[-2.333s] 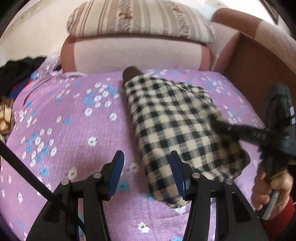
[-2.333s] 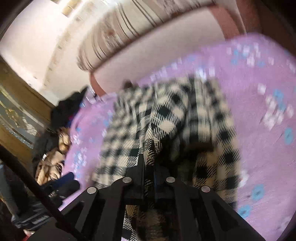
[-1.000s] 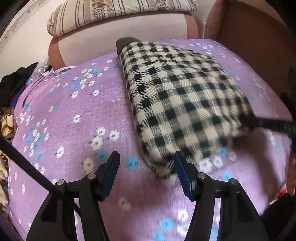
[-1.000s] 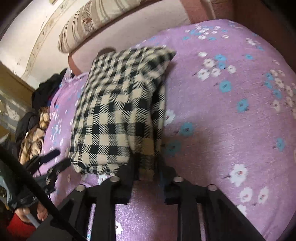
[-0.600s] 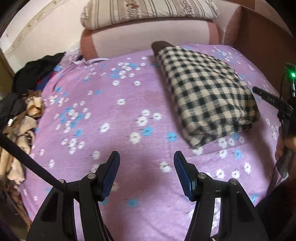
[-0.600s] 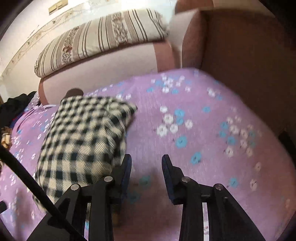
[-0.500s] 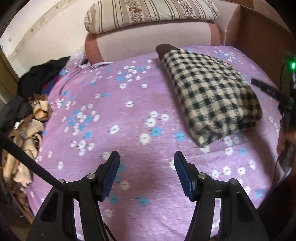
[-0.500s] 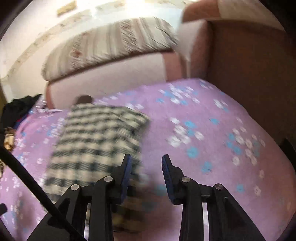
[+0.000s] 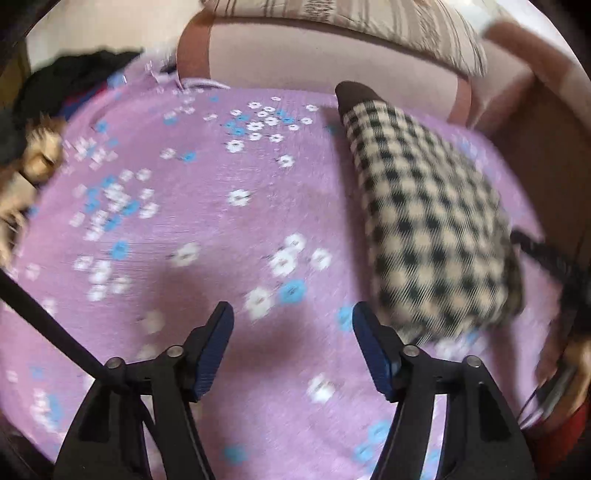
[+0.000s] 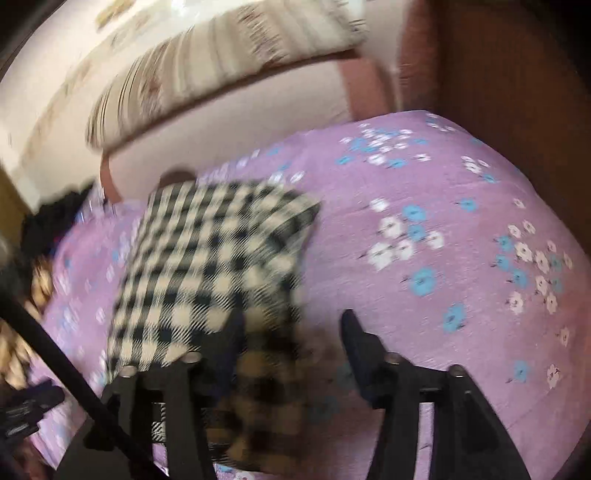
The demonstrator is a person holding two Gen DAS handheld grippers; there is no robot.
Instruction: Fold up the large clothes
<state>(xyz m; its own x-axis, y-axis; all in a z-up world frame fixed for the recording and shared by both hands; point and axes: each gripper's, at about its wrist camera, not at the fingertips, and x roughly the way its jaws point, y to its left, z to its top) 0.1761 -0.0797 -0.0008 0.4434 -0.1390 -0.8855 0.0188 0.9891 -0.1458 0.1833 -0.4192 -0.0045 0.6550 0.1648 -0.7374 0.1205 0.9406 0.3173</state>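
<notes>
A folded black-and-cream checked garment [image 9: 424, 221] lies on the purple flowered bed sheet [image 9: 207, 229], with a dark brown part sticking out at its far end. My left gripper [image 9: 292, 325] hangs over bare sheet to the left of the garment's near corner. Its jaws are opening and nothing is between them. In the right wrist view, the garment [image 10: 207, 258] reaches down to my right gripper [image 10: 293, 332]. That gripper's jaws are opening, and the garment's near edge lies loose by the left finger with no pad pressing on it. Both views are blurred.
A striped pillow [image 9: 369, 18] rests on the pink padded back [image 9: 314, 62] at the far end. A brown wooden side [image 10: 517, 92] rises on the right. Dark and tan clothes [image 9: 37, 122] are piled at the bed's left edge. A hand [image 9: 565, 362] holds the right gripper.
My right gripper has let go of the garment's near edge and its jaws have spread wide. My left gripper drew back from the garment, then swung and rolled over the bare sheet.
</notes>
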